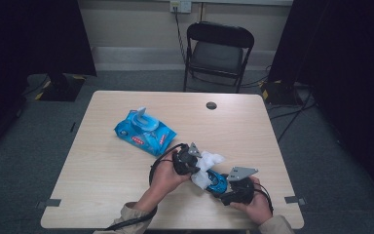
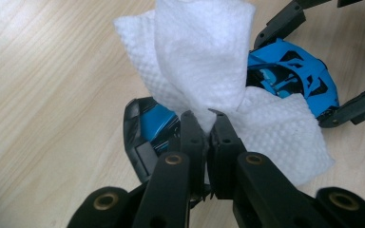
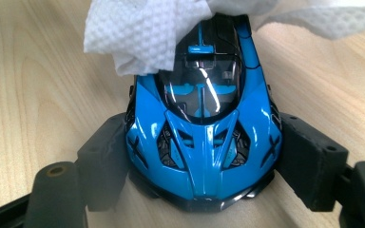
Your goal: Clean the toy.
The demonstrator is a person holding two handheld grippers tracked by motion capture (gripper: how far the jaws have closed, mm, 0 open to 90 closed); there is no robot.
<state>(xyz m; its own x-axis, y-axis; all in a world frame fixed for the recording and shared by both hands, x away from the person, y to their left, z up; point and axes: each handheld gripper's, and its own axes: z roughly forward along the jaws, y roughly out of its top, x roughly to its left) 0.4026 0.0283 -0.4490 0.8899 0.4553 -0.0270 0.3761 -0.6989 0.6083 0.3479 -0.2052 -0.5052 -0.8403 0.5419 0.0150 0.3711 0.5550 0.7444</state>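
Blue and black, the toy car (image 3: 203,128) sat low on the pale wooden table (image 1: 107,161), near the front edge on the person's right side, and the right gripper (image 3: 204,161) had it clamped across the body, one black jaw pressed to each flank. In the high view that right gripper (image 1: 238,187) lay in the person's right hand, with the car (image 1: 217,181) poking out toward the middle of the table. The left gripper (image 2: 208,124) had its jaws squeezed tight together, pinching a fold of white wet wipe (image 2: 204,61) right at the tips! The wipe (image 3: 142,28) draped over the far end of the car's roof, touching it, with loose corners spilling onto the table on either side. From above, the left gripper (image 1: 187,161) sat just beside the car, wipe (image 1: 207,165) bunched between the two tools. Farther back on the table lay a blue pack of wet wipes (image 1: 145,130), lid flipped up, well apart from the hands.
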